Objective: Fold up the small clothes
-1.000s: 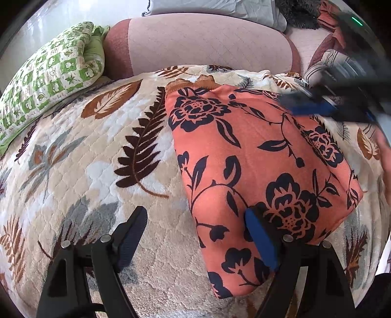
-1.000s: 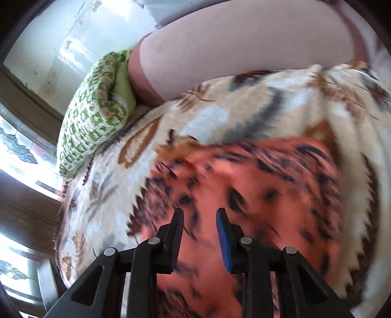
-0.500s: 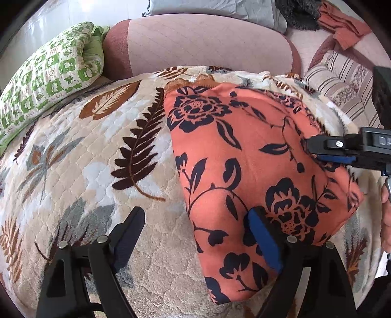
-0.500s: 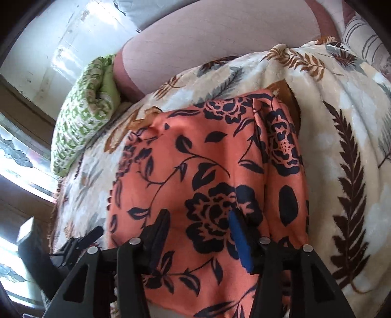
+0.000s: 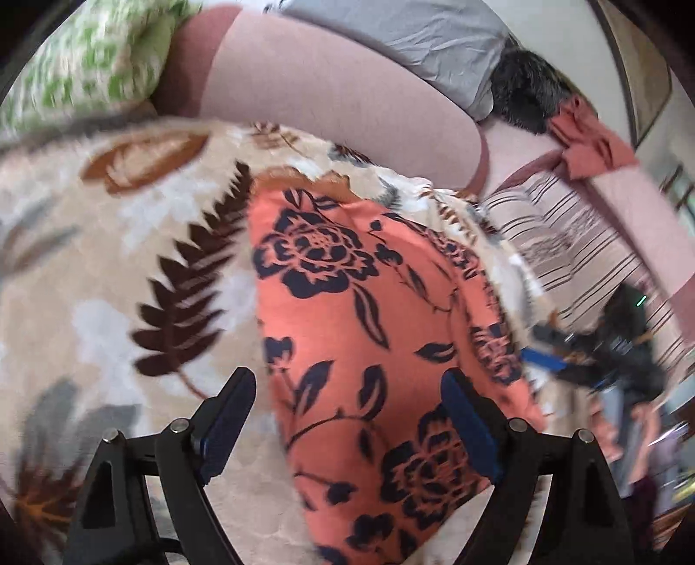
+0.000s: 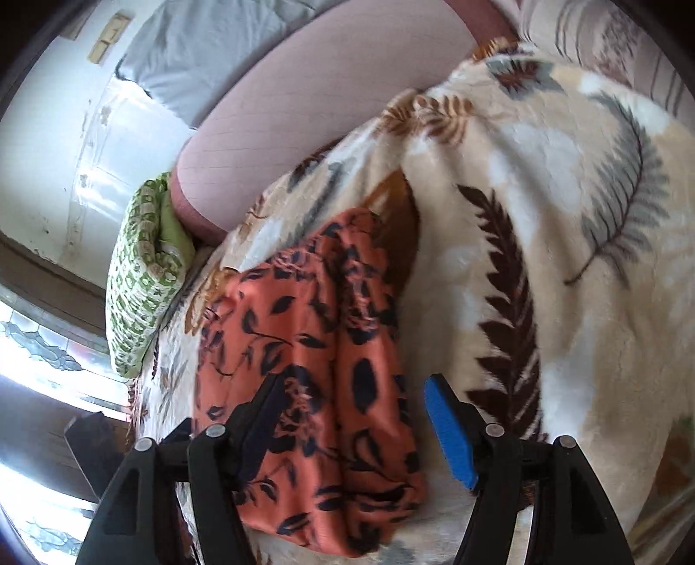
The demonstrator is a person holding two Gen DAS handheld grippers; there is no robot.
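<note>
An orange garment with dark blue flowers (image 5: 369,326) lies folded on a leaf-patterned blanket (image 5: 130,260). My left gripper (image 5: 347,382) is open above the garment's near left edge, one finger over the blanket and one over the cloth. In the left wrist view, my right gripper (image 5: 536,343) shows blurred at the garment's right edge. In the right wrist view the garment (image 6: 304,313) is a long folded strip. The right gripper (image 6: 354,382) hangs over its near end with its jaws opening. The cloth lies below and between them, and the pads (image 6: 451,434) do not press on it.
A pink sofa back (image 5: 325,87) rises behind the blanket. A green patterned pillow (image 6: 143,269) lies at its left end, and a grey cloth (image 5: 412,39) is draped over its top. A striped cushion (image 5: 564,234) and an orange cloth (image 5: 595,143) lie at the right.
The right gripper's jaws have widened and it has moved toward the garment's right side. The left wrist view has rolled and shifted, and the left gripper has stayed open.
</note>
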